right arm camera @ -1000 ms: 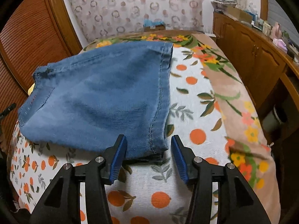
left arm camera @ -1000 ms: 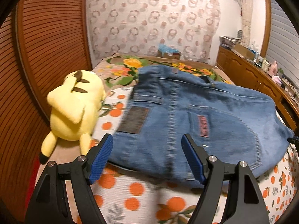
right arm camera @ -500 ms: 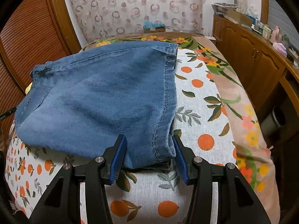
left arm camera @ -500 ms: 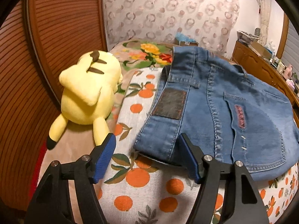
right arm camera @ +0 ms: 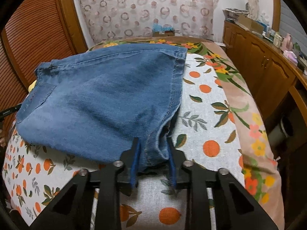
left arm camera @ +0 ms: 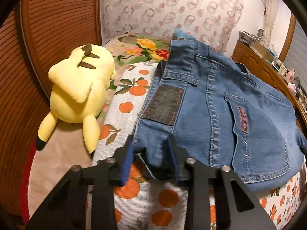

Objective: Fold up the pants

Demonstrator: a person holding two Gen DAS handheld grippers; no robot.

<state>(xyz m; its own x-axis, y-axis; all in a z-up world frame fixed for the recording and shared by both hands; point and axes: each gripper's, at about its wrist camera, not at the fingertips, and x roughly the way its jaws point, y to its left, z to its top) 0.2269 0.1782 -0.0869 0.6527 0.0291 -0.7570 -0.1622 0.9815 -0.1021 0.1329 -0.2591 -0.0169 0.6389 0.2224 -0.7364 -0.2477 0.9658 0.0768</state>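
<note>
Denim pants (left arm camera: 220, 103), one pair, lie folded on the bed (left arm camera: 134, 197), over its orange-print cover. One yellow plush toy (left arm camera: 76, 94) lies beside them at the bed's left edge, apart from the denim. Left tongs (left arm camera: 150, 149) are closing with the waistband corner bunched between the pads at the bed's near edge. Right tongs (right arm camera: 153, 151) are closing too, the hem corner pinched between their pads at the same near edge. One box (right arm camera: 163, 31) sits at the bed's far end; its contents cannot be told.
</note>
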